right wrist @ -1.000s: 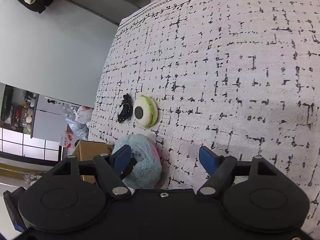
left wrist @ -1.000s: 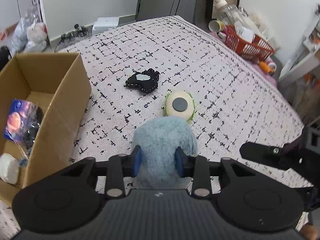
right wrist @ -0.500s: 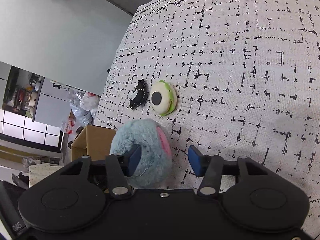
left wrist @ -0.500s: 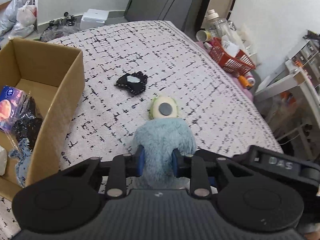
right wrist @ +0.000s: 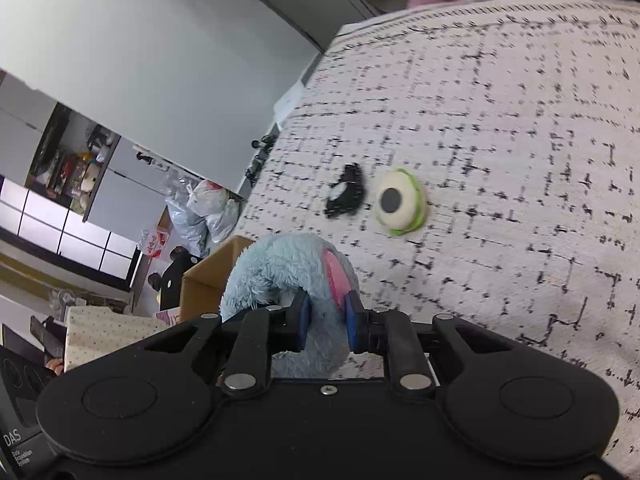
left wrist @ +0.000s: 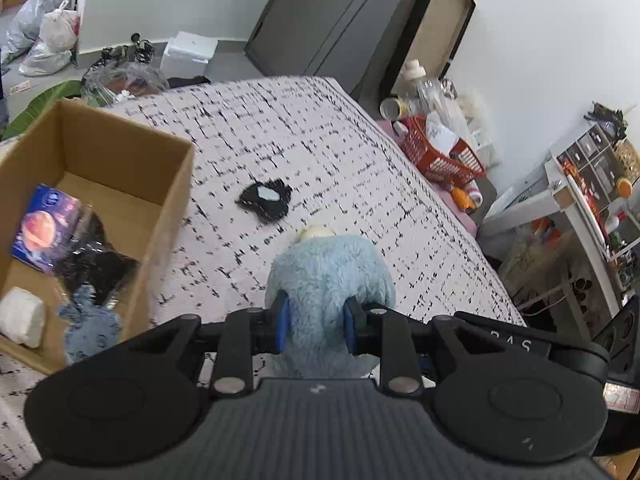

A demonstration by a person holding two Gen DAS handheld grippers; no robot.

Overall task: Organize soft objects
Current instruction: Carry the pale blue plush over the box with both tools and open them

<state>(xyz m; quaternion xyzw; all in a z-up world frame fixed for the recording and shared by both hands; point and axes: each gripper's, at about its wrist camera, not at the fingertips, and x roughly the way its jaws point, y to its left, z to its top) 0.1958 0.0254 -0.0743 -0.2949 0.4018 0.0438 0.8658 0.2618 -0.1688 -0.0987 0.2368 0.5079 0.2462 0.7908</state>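
A fluffy light-blue plush toy (left wrist: 330,280) with a pink patch (right wrist: 334,276) is held above the bed by both grippers. My left gripper (left wrist: 314,322) is shut on its body, blue pads pressed into the fur. My right gripper (right wrist: 326,322) is shut on another part of the same plush (right wrist: 288,268). Beyond it on the bed lie a round white-and-green eyeball toy (right wrist: 398,203), mostly hidden behind the plush in the left wrist view, and a small black soft item (left wrist: 266,200) (right wrist: 346,196). An open cardboard box (left wrist: 170,200) stands at the left.
The box holds a colourful packet (left wrist: 42,232), a black bundle, a blue cloth (left wrist: 90,326) and a white block (left wrist: 20,316). A red basket (left wrist: 440,156) and clutter sit beyond the bed's right edge. Bags (left wrist: 48,36) lie on the floor.
The right gripper closed from wide open onto the plush. Both grippers rose, lifting the plush off the bed; it now hides most of the eyeball toy in the left wrist view.
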